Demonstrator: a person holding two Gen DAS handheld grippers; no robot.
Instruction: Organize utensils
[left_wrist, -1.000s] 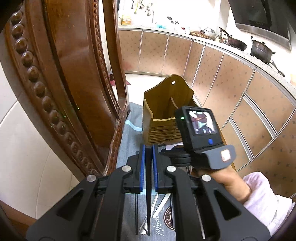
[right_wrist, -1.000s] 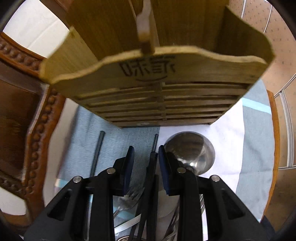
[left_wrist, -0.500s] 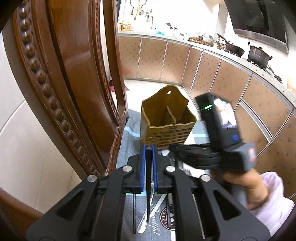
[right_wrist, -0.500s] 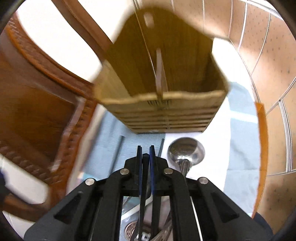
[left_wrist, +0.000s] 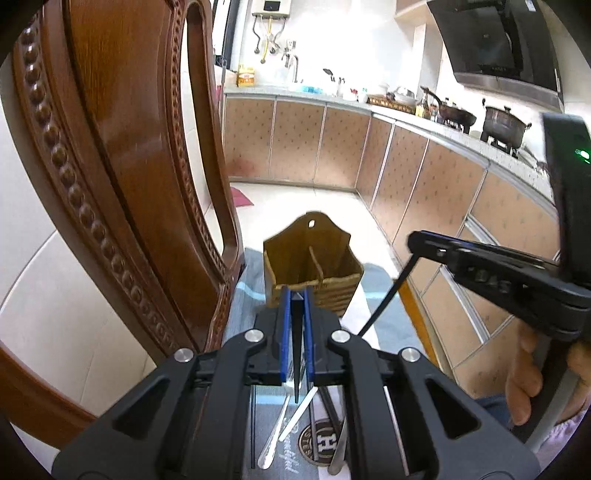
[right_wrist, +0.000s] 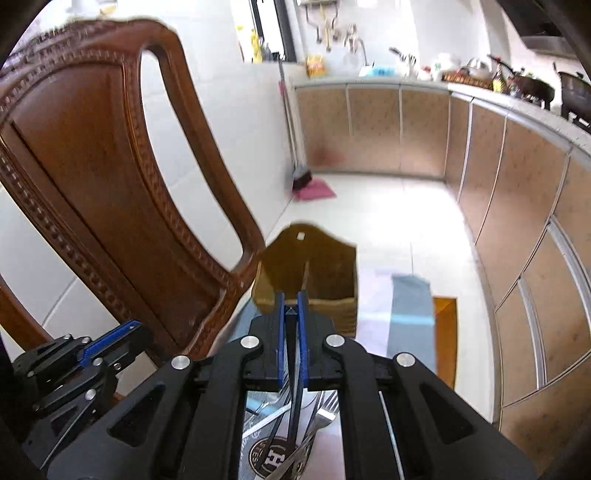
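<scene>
Clenched near one end in each hand-held gripper (left_wrist: 296, 302) (right_wrist: 291, 302), short of the wooden holder (left_wrist: 312, 273): thin, stiff, light, slippery black chopsticks (left_wrist: 384, 299).

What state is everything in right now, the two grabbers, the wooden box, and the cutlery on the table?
Left gripper: shut on a black chopstick.
Right gripper: shut on another black chopstick, lifted off the table.
Wooden holder: upright, both compartments look empty.
Spoons and fork: lying loose on the mat.
</scene>
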